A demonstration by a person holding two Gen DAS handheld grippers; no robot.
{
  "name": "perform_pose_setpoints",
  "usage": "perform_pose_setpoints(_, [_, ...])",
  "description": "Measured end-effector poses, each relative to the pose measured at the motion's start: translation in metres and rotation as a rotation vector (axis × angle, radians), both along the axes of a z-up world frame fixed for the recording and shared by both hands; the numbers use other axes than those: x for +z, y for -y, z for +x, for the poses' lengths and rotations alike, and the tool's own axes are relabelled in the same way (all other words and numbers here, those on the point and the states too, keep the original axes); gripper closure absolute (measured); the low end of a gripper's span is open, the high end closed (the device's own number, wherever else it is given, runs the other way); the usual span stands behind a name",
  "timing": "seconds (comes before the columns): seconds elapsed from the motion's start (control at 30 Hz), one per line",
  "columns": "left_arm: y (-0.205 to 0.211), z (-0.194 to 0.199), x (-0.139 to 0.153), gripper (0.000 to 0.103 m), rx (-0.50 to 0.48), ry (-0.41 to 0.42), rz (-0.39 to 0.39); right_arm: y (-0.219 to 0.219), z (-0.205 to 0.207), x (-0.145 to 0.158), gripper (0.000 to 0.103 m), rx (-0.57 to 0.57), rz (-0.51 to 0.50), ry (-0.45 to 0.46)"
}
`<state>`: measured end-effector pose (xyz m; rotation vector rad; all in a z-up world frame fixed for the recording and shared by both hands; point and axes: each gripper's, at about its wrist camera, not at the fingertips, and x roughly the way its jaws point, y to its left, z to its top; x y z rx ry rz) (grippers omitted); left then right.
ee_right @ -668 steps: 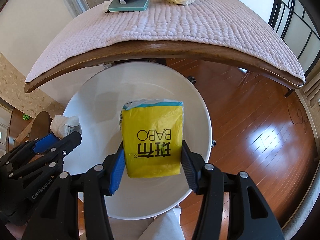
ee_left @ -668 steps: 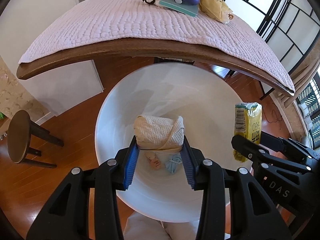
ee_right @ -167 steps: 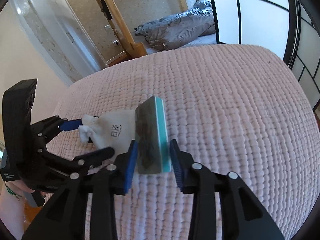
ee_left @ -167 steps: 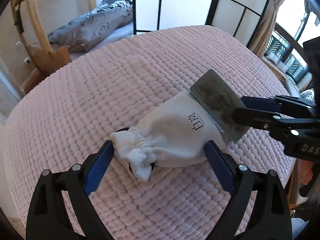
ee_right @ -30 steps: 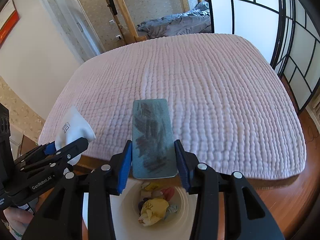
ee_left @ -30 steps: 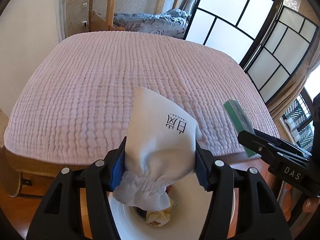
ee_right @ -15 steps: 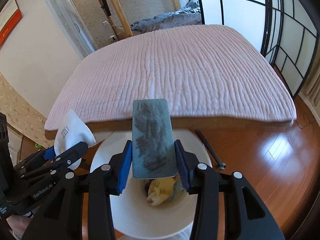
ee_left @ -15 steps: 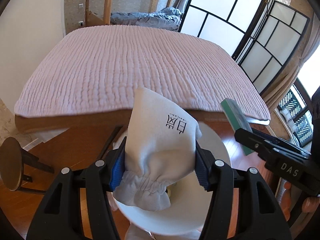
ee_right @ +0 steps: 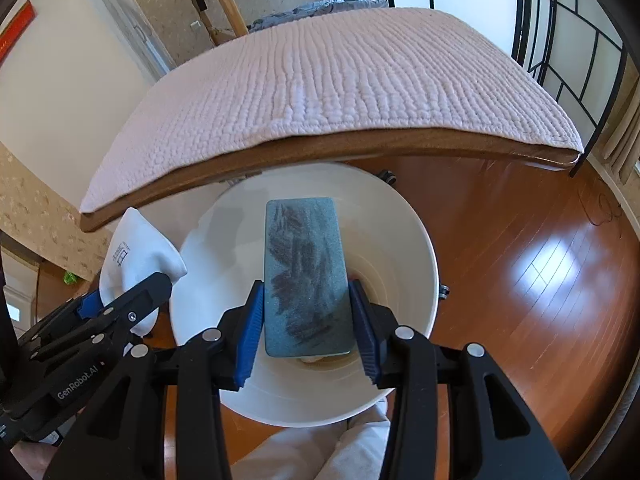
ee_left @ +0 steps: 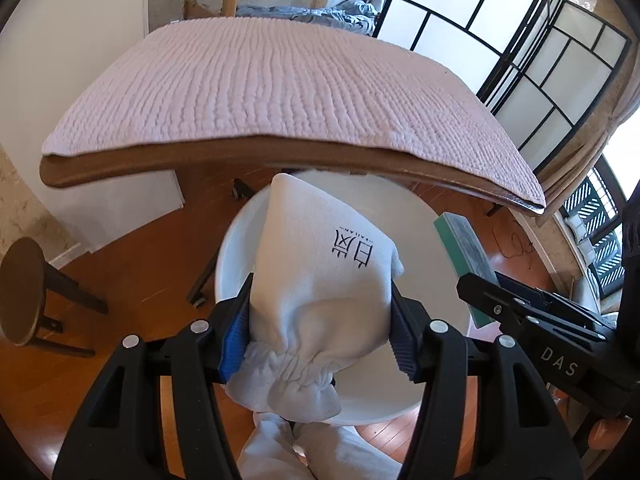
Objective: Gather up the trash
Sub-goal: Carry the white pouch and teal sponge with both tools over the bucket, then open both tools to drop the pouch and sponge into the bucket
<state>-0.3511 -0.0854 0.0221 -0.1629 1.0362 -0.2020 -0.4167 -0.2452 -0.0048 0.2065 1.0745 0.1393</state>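
left gripper: clamped on a white drawstring cloth pouch with black printed characters, held over the round white plastic bin | right gripper: closed on a flat green rectangular block with dark scuffs, above the same bin | bin: on the wooden floor, at the edge of the pink quilted bed

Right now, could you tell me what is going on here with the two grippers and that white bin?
A person is clearing things into a white bin on the floor beside a quilted table. The left gripper is clamped on a white drawstring pouch, and the right gripper is clamped on a teal block. Both are held over the bin's opening, not yet released.
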Motion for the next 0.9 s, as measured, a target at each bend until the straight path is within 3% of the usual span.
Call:
perform_pose_setpoints(0.5, [0.014,0.008,-0.046,0.044,0.037,-0.071,0.037,0.02,0.023,-0.046,0.062,-0.028,0.018,-0.087])
perform_pose_setpoints(0.77, [0.019,0.014,-0.055,0.044,0.029,-0.091,0.054,0.009,0.028,-0.05,0.061,-0.008,0.017,-0.099])
perform_pose_setpoints(0.9, [0.02,0.014,-0.056,0.033,0.017,-0.09,0.062,0.01,0.031,-0.047,0.056,-0.018,0.024,-0.095])
